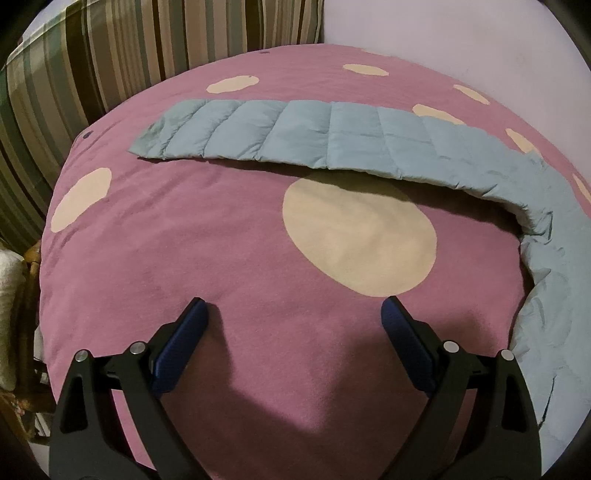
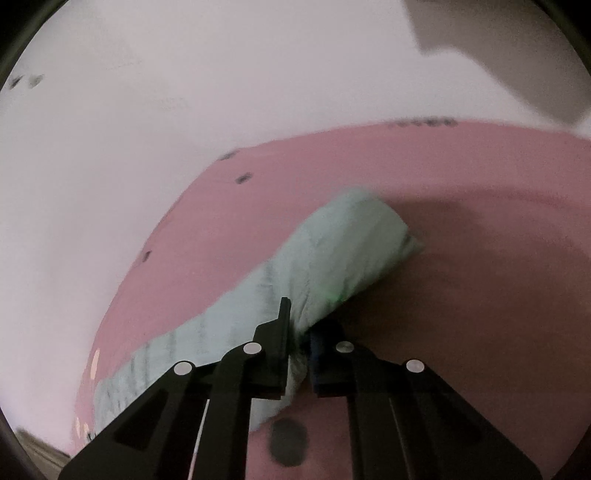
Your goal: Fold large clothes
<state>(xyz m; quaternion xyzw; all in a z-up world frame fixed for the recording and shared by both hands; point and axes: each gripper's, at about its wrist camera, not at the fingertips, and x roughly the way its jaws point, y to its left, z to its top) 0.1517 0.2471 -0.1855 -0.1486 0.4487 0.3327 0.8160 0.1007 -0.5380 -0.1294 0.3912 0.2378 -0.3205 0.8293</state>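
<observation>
A light blue quilted garment (image 1: 332, 136) lies folded into a long narrow strip across the far part of the pink bed cover (image 1: 258, 350). Its right part curves up and toward me along the right edge. My left gripper (image 1: 293, 317) is open and empty, low over the pink cover, well in front of the strip. In the right wrist view my right gripper (image 2: 301, 332) is shut on a bunched end of the blue garment (image 2: 332, 254) and holds it lifted above the cover (image 2: 480, 221). The rest of the strip trails away to the lower left.
The pink cover has large cream dots (image 1: 358, 236). A striped cushion or pillow (image 1: 92, 74) stands at the back left. A pale wall (image 1: 443, 33) runs along the far side, also in the right wrist view (image 2: 184, 92). A wooden chair edge (image 1: 26, 295) stands left of the bed.
</observation>
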